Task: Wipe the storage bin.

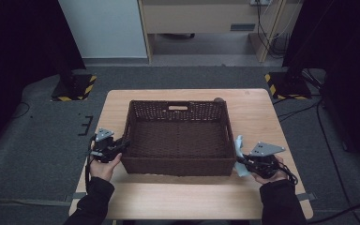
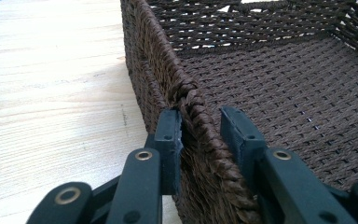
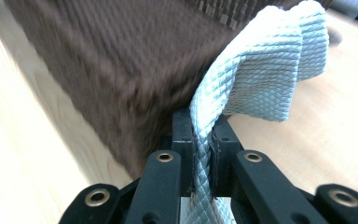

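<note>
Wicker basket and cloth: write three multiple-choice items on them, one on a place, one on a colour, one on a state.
1. Where is the cloth?
A. Inside the wicker basket
B. Outside the wicker basket, by its right wall
C. Draped over the far wall's handle hole

2. What colour is the cloth?
A. Light blue
B. Red
C. Black

3. How does the right gripper stand?
A. Open, above the table
B. Shut on the basket's wall
C. Shut on the cloth

Answers:
1. B, since the high view shows it against the right wall near the front corner, with the basket's inside bare.
2. A, as the right gripper view shows a pale blue quilted weave.
3. C, as both jaws pinch a fold of the cloth between them.
</note>
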The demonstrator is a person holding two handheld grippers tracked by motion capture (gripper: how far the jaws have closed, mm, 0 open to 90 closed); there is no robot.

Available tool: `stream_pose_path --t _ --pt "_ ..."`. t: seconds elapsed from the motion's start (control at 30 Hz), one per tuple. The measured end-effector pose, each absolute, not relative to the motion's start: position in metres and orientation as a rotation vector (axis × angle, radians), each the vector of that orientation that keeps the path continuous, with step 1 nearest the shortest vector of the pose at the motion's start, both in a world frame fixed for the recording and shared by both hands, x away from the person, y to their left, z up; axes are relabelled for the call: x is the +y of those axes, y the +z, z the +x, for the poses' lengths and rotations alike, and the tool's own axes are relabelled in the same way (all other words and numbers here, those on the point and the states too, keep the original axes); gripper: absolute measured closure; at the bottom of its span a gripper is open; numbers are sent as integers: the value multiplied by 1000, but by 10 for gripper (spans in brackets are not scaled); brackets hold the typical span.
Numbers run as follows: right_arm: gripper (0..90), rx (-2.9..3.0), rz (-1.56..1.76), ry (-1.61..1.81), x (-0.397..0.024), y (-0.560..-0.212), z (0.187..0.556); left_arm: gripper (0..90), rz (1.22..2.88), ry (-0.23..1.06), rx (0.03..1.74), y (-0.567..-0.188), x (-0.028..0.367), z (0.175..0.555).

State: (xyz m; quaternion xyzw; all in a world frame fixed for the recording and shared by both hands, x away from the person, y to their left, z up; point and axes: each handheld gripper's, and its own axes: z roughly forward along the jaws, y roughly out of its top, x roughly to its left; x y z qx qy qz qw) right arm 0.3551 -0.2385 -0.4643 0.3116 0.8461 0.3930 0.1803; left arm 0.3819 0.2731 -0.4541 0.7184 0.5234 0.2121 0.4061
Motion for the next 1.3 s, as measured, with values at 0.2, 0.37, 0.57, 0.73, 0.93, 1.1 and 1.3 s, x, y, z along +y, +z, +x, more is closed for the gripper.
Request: stream_pose_path --t 0.2,0.37,0.57,0.73,0.93,1.1,1.3 --pt "840 2470 924 1039 -232 -487 359 686 1812 544 1324 -454 272 381" --pt "840 2487 962 1019 -237 -493 362 690 1812 554 1329 -453 271 381" --pt "840 2297 894 1237 -248 -453 353 692 1802 565 1344 -453 274 387" --pt "840 2358 857 1188 -239 -458 354 688 1802 560 1341 -454 277 391" --pt "840 2478 900 1061 -230 -486 361 663 1793 558 1342 -455 278 391" --pt "839 2519 941 998 -231 -496 361 643 1796 570 1340 -455 278 391" --pt "840 2330 888 1215 -243 -454 348 628 1794 562 1341 -455 279 391"
